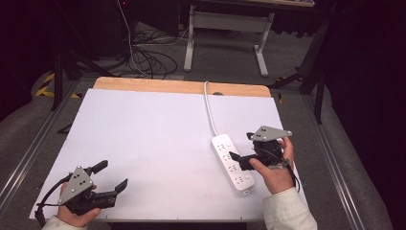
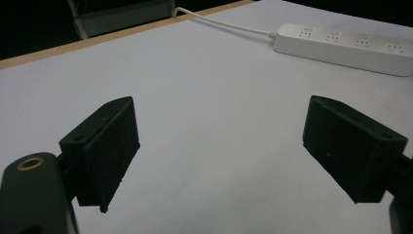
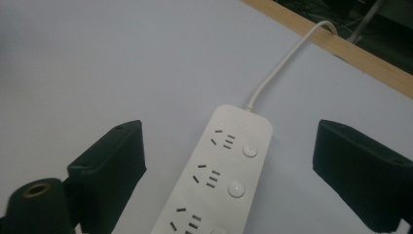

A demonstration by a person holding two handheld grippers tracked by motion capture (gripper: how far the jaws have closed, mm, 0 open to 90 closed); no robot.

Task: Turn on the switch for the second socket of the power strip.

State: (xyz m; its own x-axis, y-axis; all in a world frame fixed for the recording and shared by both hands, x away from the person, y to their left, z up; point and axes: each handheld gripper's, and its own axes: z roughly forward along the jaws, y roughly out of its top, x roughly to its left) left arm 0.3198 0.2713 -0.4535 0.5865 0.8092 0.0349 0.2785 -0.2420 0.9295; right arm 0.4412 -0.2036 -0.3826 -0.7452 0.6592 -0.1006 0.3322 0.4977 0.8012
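- Left gripper (image 2: 216,151): jaws spread wide, nothing held; bare white table (image 2: 204,97) between them, power strip (image 2: 348,48) far beyond the right jaw.
- Right gripper (image 3: 229,170): jaws released; power strip (image 3: 219,175) seen lying between them, ungrasped.

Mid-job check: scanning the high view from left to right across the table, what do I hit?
Left tool, held at the near left corner → bare white table top → white power strip with its cord running to the far edge → right tool, over the strip's right side.

Smooth white plastic power strip (image 3: 221,178) on matt table (image 1: 143,139).
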